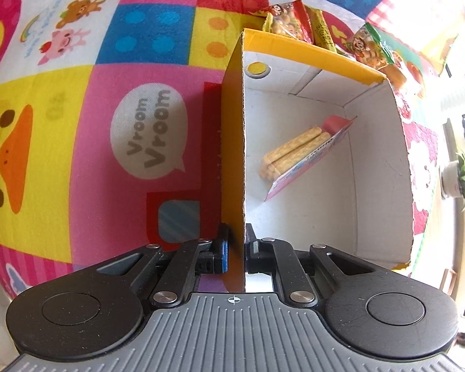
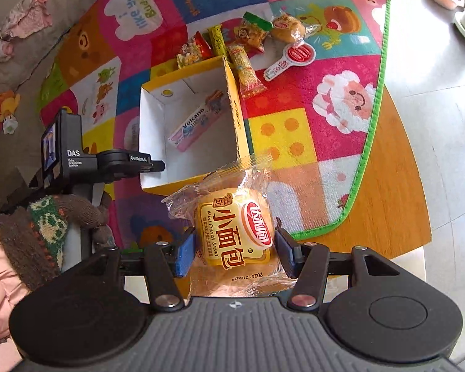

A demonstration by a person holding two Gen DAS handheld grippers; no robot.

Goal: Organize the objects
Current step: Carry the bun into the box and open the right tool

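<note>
Gripping a wrapped bread bun (image 2: pixel 235 235), the right hand-held gripper (image 2: pixel 234 248) is hovering just below the box (image 2: pixel 238 130), whose wall the left hand-held gripper (image 1: pixel 236 241) is pinching.

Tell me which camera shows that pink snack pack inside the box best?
The right wrist view: the pink Volcano pack lies face-up in the yellow box, its label readable. The left wrist view shows the pack leaning edge-on against the box wall, mostly its biscuit sticks.
</note>
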